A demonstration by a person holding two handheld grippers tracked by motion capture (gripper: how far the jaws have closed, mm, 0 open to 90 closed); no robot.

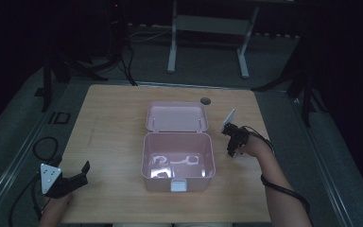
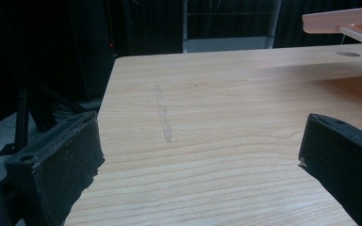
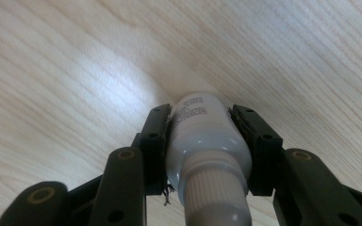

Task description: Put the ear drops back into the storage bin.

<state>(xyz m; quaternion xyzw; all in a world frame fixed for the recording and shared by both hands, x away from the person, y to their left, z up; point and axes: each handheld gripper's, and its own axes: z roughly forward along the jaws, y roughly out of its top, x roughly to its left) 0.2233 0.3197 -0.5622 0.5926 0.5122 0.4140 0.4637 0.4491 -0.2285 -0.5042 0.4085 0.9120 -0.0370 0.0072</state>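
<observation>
Right of an open pink box (image 1: 178, 161) on the tabletop (image 1: 113, 123), the right gripper (image 3: 207, 141) clamps its fingers (image 3: 156, 134) around a small white bottle (image 3: 206, 136), apparently for packing, while the left gripper (image 1: 68, 182) waits near-left, wide open and empty.

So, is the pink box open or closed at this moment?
Open. The lid is swung back behind the pink box and lies on the table, and the high view looks straight into the box.
</observation>
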